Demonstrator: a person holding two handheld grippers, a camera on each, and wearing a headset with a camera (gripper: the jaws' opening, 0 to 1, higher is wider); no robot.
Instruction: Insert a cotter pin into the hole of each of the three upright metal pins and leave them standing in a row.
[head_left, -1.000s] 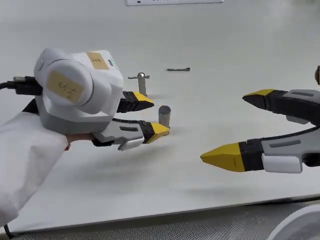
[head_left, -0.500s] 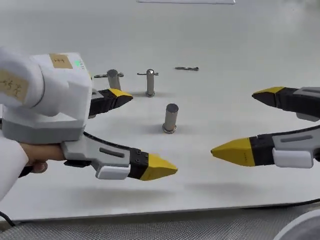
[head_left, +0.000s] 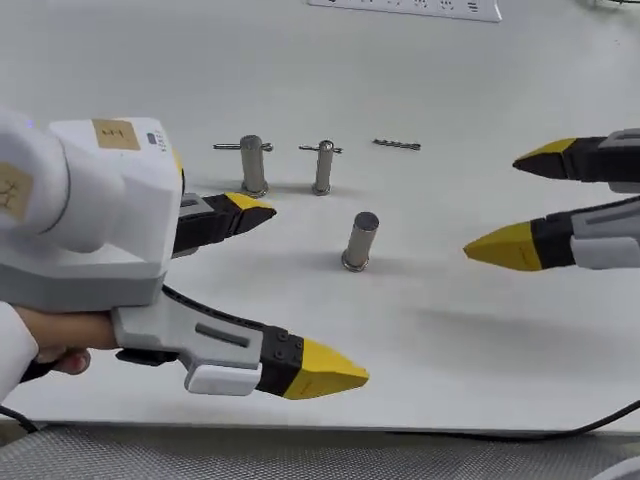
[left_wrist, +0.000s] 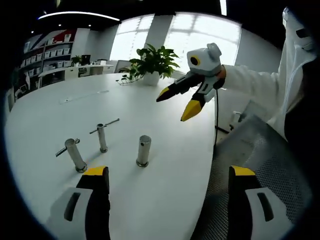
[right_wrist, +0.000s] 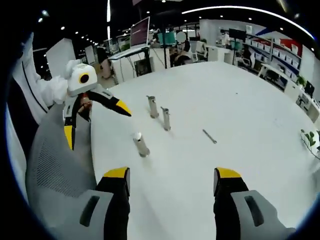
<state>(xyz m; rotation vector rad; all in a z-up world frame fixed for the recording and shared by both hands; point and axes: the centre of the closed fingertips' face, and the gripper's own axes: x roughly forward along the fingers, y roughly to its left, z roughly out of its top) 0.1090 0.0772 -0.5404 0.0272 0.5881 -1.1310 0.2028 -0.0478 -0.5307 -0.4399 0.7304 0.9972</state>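
Observation:
Three upright metal pins stand on the white table (head_left: 480, 330). The left pin (head_left: 253, 165) and the middle pin (head_left: 323, 167) each carry a cotter pin through the top. A third, bare pin (head_left: 360, 240) stands nearer, right of them. One loose cotter pin (head_left: 397, 145) lies flat further back. My left gripper (head_left: 300, 290) is open wide, short of the pins. My right gripper (head_left: 497, 205) hovers open to the right. The left gripper view has the pins (left_wrist: 75, 154) (left_wrist: 102, 137) (left_wrist: 144, 150) ahead of its jaws. The right gripper view shows the bare pin (right_wrist: 141, 144) and loose cotter pin (right_wrist: 210, 136).
A white power strip (head_left: 405, 5) lies at the table's far edge. The near table edge (head_left: 400, 432) runs along the bottom, with a dark cable beside it. A potted plant (left_wrist: 152, 62) stands beyond the table's far side.
My left gripper has drawn back from the bare pin toward me and opened wider. My right gripper has shifted right and further away. The pins stay put.

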